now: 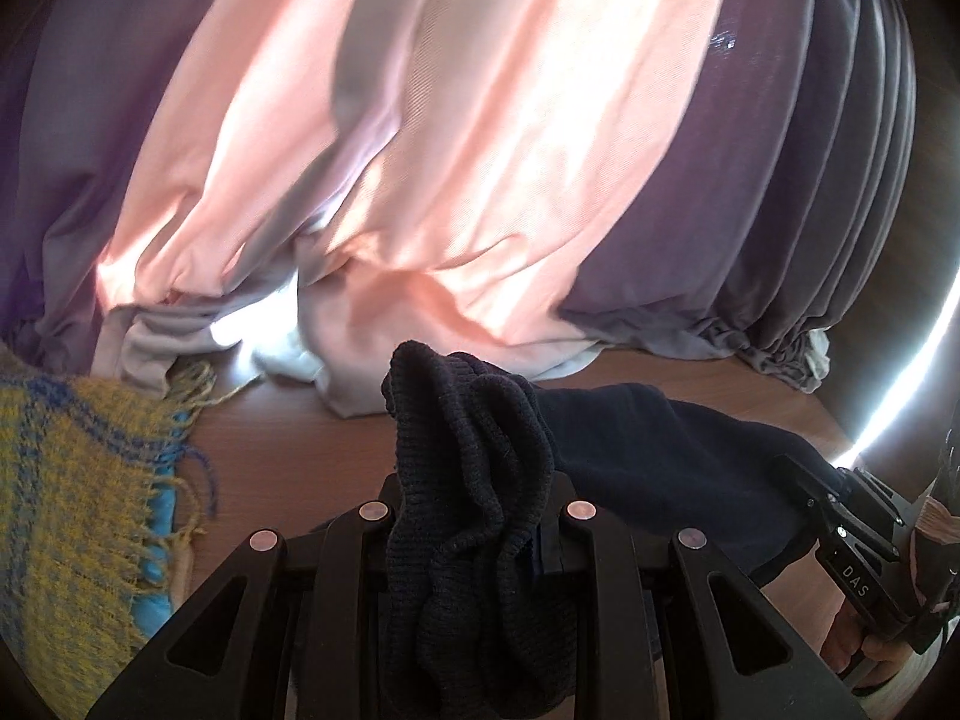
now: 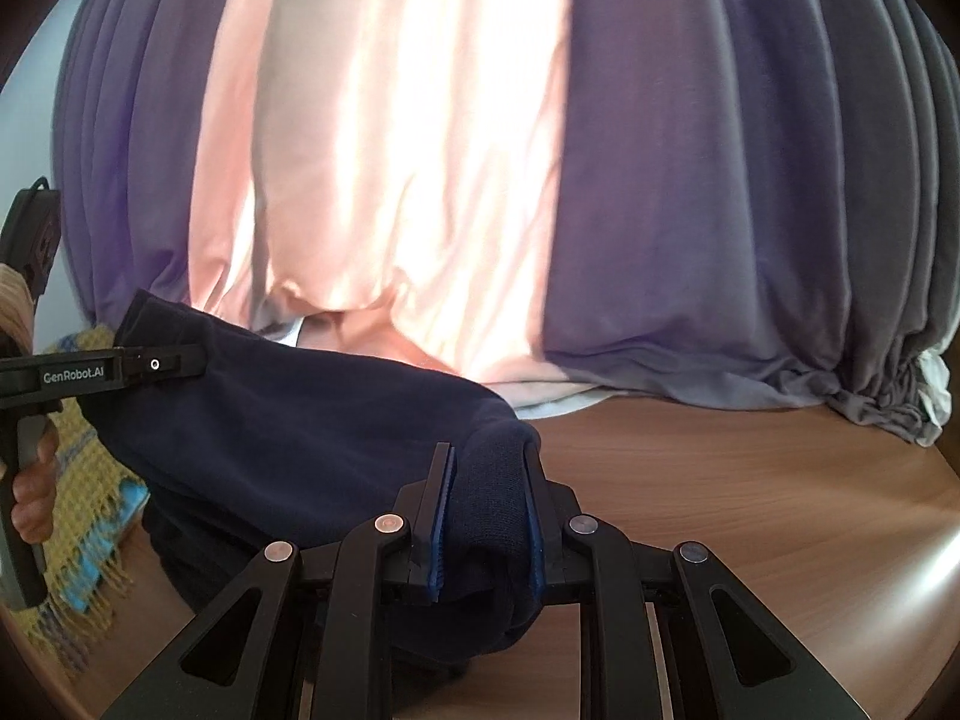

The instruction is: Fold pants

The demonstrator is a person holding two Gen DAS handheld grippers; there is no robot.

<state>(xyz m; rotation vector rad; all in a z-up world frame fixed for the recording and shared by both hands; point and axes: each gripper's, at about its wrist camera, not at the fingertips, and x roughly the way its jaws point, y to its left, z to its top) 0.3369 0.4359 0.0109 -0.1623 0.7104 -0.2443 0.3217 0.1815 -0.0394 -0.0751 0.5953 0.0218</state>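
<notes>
The dark navy pants (image 1: 630, 444) hang stretched between my two grippers above the wooden table (image 2: 750, 492). My left gripper (image 1: 474, 480) is shut on a bunched ribbed end of the pants (image 1: 468, 456). My right gripper (image 2: 489, 480) is shut on the other end of the pants (image 2: 300, 438), its blue pads (image 2: 441, 516) pressing the cloth. The right gripper also shows at the right edge of the left wrist view (image 1: 804, 480). The left gripper shows at the left of the right wrist view (image 2: 192, 360).
A yellow and blue fringed blanket (image 1: 78, 480) lies on the table at the left. Pink and purple curtains (image 2: 480, 180) hang close behind the table, their hems resting on it. Bare wood lies to the right (image 2: 780, 540).
</notes>
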